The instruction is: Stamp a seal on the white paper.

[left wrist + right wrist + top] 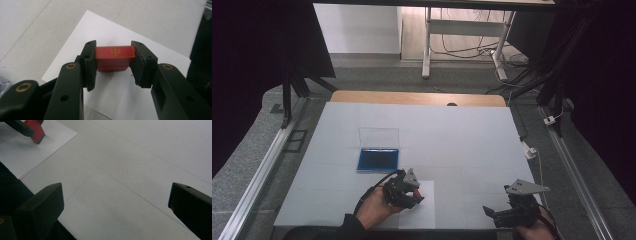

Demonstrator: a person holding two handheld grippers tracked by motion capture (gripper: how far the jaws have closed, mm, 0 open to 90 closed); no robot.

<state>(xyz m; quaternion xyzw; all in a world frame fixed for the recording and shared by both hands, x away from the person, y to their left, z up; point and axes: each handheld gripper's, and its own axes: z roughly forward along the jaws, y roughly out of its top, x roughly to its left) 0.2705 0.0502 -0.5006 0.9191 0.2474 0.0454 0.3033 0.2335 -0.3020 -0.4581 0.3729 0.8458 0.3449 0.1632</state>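
Note:
My left gripper point(113, 66) is shut on a red block stamp point(114, 57) with a gold mark on its top face, held over a white sheet of paper point(117, 95). In the high view this gripper point(412, 196) sits at the front of the table above the paper point(424, 210), the stamp point(416, 194) between its jaws. A blue ink pad point(378, 160) lies behind it with its clear lid point(379, 136) open. My right gripper point(492, 215) rests at the front right, open, nothing between its jaws. The right gripper view catches the stamp point(37, 131) and paper point(30, 152) at top left.
A white mat point(462, 145) covers the table, with a wooden edge point(417, 97) at the back. Metal rails point(257, 175) run along both sides. A white table frame and cables point(462, 40) stand on the floor beyond.

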